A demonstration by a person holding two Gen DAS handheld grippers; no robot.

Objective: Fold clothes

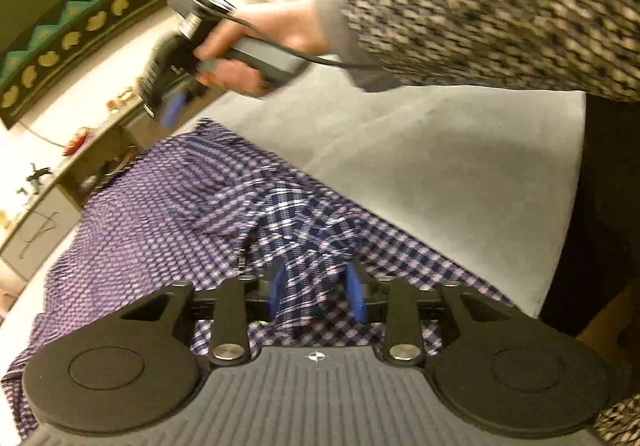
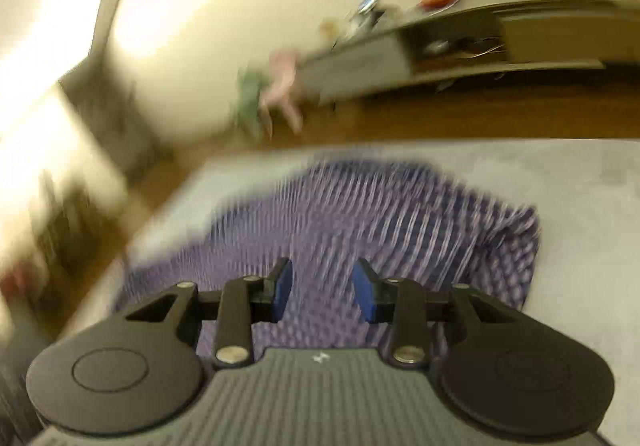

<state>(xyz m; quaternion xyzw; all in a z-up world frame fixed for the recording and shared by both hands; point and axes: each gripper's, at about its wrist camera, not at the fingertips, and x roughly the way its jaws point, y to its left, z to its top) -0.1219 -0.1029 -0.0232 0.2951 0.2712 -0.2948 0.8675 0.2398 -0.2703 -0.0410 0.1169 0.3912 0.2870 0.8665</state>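
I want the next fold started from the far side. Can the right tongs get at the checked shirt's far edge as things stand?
Probably yes: the right tongs hang open above the checked shirt, and nothing lies between them and its far edge on the grey table.

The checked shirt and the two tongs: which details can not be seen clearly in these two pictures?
- Checked shirt, right wrist view: motion blur smears its pattern and folds.
- Shirt's near edge, left wrist view: hidden under the left tongs and their body; whether the open pads touch cloth is unclear.
- Right tongs, left wrist view: blurred, so their opening cannot be judged there.
- Items on the low cabinet: too small and blurred to name.
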